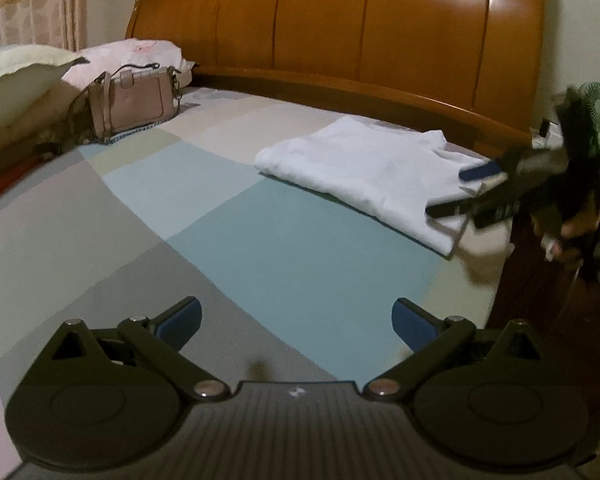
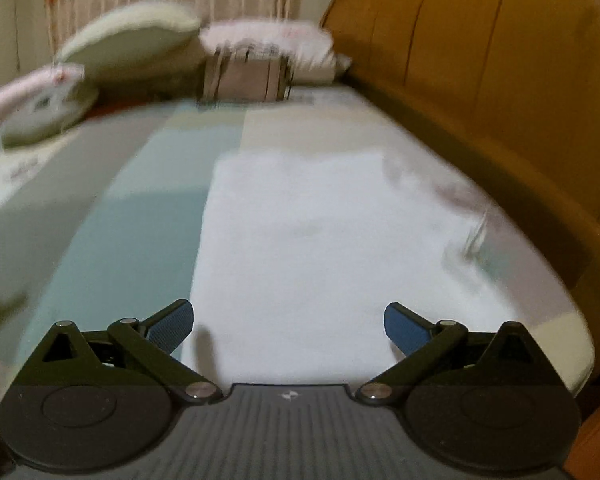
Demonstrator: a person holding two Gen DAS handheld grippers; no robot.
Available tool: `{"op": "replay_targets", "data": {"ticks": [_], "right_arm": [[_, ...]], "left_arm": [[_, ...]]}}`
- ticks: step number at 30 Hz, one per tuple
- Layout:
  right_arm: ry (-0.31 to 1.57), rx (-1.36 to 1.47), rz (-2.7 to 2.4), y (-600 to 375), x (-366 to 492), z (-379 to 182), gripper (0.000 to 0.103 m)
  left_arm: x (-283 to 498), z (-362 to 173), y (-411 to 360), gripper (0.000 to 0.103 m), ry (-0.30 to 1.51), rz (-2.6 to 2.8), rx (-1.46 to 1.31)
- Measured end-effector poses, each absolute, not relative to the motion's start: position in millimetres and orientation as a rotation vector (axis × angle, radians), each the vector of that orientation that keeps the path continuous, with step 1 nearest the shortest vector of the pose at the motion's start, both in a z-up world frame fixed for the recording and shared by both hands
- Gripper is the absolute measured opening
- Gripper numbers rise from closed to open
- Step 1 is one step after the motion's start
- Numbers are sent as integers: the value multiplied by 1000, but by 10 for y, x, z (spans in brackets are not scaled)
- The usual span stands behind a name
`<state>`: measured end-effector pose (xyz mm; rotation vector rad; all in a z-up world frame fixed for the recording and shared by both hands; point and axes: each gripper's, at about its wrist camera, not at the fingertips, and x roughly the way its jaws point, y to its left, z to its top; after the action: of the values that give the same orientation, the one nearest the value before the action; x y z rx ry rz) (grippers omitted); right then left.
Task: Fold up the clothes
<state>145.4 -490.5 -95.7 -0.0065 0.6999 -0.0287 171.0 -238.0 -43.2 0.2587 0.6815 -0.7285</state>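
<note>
currently, a white folded garment (image 1: 364, 168) is lying flat on the patchwork bedsheet (image 1: 284, 256), close to the wooden headboard (image 1: 340, 28) and toward the right-hand edge of the bed. in the right wrist view, the garment (image 2: 300, 248) is filling the ground directly ahead of the right gripper (image 2: 288, 326), its long axis running away from the camera roughly parallel to the headboard (image 2: 500, 80). the right jaws are standing wide apart with nothing between the blue pads; the near hem is sitting just in front of and below them. in the left wrist view, the right gripper (image 1: 466, 192) is hovering over the garment's right end, held by a person's hand (image 1: 572, 232). the left gripper (image 1: 298, 322) is hanging over bare sheet, jaws likewise apart and empty, with the garment lying well ahead and to its right. the right hand is therefore judged to be the nearer one. judging by the tidy rectangle, the fold is appearing largely finished, and any further fold would likely be starting from the near short edge. a pink handbag (image 1: 134, 100) is standing closed beside the pillows (image 1: 24, 68); its contents cannot be told. the right view is blurred.
</note>
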Motion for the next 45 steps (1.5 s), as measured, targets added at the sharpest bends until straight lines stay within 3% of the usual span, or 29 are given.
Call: {"op": "replay_targets", "data": {"ticks": [2, 10, 15, 22, 27, 34, 45], "right_arm": [[727, 0, -36, -4960, 1411, -1040, 103], [551, 198, -89, -5494, 1686, -728, 103], [600, 298, -198, -5884, 1869, -931, 98], [487, 291, -136, -5742, 1757, -694, 103], [606, 256, -174, -5810, 2156, -873, 100], [541, 245, -160, -5652, 1765, -637, 103], [806, 306, -175, -5019, 1436, -690, 103]], "left_arm": [[1686, -442, -2360, 101, 690, -727, 259], [1702, -468, -2365, 101, 692, -723, 258], [1756, -517, -2329, 101, 704, -710, 257], [1826, -562, -2342, 101, 716, -723, 236], [1811, -574, -2346, 101, 725, -727, 240], [1826, -555, -2337, 101, 752, -726, 219], [1710, -391, -2408, 101, 747, -712, 217]]}}
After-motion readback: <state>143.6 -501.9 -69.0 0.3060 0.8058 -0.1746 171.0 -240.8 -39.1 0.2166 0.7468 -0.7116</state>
